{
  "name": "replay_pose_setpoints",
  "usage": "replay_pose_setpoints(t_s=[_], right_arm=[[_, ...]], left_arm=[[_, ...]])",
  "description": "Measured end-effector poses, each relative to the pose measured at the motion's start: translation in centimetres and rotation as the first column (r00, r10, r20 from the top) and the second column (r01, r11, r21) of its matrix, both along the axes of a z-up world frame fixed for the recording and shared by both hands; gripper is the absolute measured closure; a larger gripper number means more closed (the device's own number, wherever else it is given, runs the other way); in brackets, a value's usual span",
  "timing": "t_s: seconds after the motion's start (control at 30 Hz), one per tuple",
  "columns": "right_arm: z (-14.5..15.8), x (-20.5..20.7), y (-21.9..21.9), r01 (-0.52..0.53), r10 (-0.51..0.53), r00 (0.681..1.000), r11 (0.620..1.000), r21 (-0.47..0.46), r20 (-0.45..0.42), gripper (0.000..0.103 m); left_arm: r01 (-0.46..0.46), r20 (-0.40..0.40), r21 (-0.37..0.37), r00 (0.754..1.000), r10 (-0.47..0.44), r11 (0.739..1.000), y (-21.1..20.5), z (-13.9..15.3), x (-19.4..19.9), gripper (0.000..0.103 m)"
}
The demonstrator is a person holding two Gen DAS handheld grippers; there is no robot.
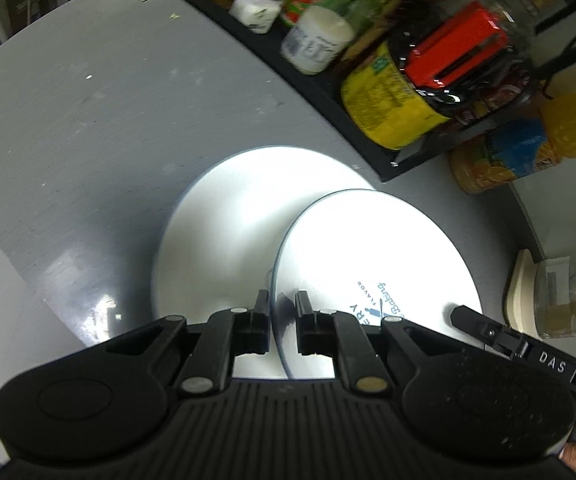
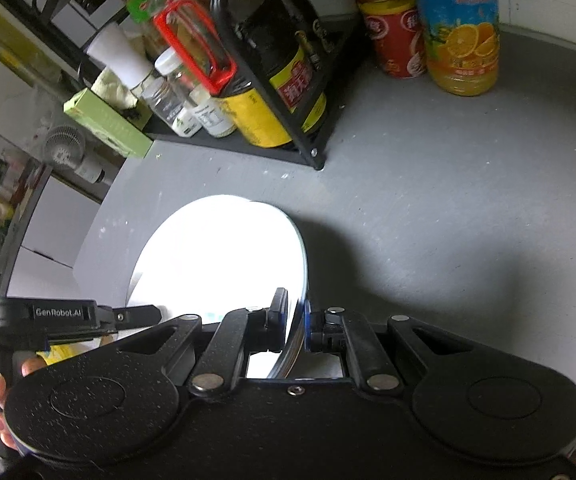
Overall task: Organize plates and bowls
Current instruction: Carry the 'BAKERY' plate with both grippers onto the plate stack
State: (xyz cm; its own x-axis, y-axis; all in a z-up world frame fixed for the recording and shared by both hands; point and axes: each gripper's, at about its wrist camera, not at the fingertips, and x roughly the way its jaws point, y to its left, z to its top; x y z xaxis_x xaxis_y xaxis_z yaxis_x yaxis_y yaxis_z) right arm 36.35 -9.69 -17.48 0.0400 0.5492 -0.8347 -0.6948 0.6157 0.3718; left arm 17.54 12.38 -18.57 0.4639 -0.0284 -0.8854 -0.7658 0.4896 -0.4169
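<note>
In the left wrist view a white plate with blue lettering (image 1: 372, 264) is held tilted above a larger plain white plate (image 1: 239, 224) that lies on the grey table. My left gripper (image 1: 281, 312) is shut on the lettered plate's near rim. The right gripper's fingertip (image 1: 464, 316) reaches onto the same plate from the right. In the right wrist view my right gripper (image 2: 296, 314) is shut on the rim of the plate (image 2: 223, 264), which is overexposed. The left gripper (image 2: 135, 314) shows at the left edge of that view.
A black rack (image 1: 328, 92) with sauce bottles, jars and a red-lidded container (image 1: 456, 52) stands at the back. An orange juice bottle (image 2: 464, 28) and red cans (image 2: 396, 40) stand beside it. A glass jar (image 1: 568, 296) sits at the right. A green box (image 2: 107, 124) lies by the rack.
</note>
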Motion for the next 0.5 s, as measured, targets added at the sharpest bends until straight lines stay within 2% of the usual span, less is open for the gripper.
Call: replay_pose_setpoints(t_s=[0.5], right_arm=[[-1.3, -1.2, 0.7, -0.014, 0.016, 0.999, 0.999, -0.049, 0.031, 0.095]], left_arm=[[0.009, -0.041, -0.031, 0.999, -0.01, 0.999, 0.9, -2.7, -0.4, 0.091]])
